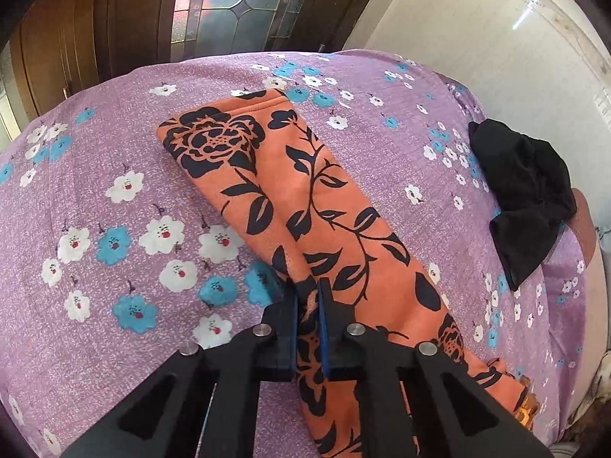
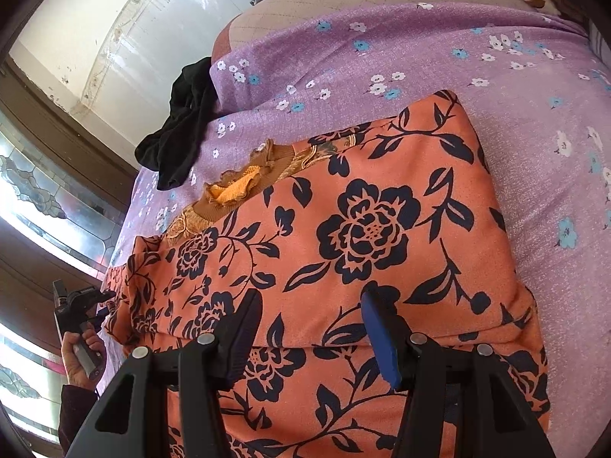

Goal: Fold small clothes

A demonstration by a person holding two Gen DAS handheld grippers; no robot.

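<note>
Orange cloth with a black rose print [image 1: 305, 198] runs as a long folded strip from the upper middle of my left wrist view down to the bottom centre, lying on the purple flowered bedsheet [image 1: 114, 198]. At the lower centre of that view my left tongs [image 1: 307, 297] are closed on a pinched-up fold of this orange cloth, the print showing between the two blue pads. At the right edge of the view a crumpled black garment [image 1: 523, 198] sits near the bed's edge, well apart from the strip.

In the right wrist view, at the lower left, my left hand [image 2: 82, 355] holds the handle of the other tongs at the orange cloth's end. The black garment [image 2: 183, 122] lies at upper left. An orange ruffled trim [image 2: 233, 187] pokes out along the upper edge of the cloth, left of centre. The cloth's broad folded part fills the middle and bottom of the frame. My right tongs [image 2: 309, 307] stand parted over it, with nothing between the pads. No containers are in either view.
</note>
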